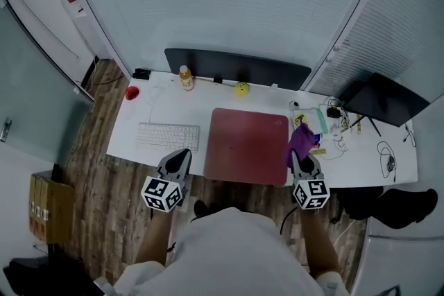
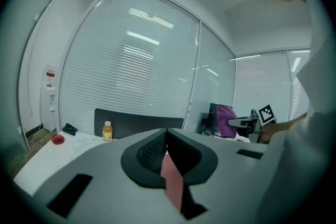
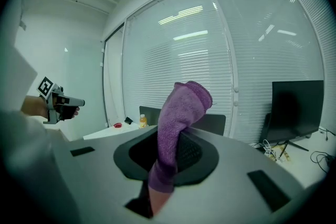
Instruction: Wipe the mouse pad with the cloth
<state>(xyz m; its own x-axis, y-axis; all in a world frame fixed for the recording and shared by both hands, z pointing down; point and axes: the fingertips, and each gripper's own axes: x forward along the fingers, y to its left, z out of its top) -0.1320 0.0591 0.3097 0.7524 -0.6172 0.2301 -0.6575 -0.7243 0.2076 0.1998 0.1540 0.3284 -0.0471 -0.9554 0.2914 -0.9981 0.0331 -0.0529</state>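
Mouse pad (image 1: 248, 145), red, flat at centre of white worktop (image 1: 159, 107). Purple cloth (image 1: 300, 142) clamped in right tool (image 1: 300, 153), by pad's right edge. Left tool (image 1: 182, 157) closed, empty, near keyboard (image 1: 168, 136).

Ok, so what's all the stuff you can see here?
desk: one, white, across the middle
mouse pad: one, red, centre of the desk
keyboard: one, white, left of the mouse pad
bottle: one, orange drink, back of the desk
ball: one, yellow-green, behind the mouse pad
monitor: one, black, desk's right end
cloth: one, purple, held by the right gripper
left gripper: one, grey, shut and empty, at the desk's front edge
right gripper: one, grey, shut on the cloth
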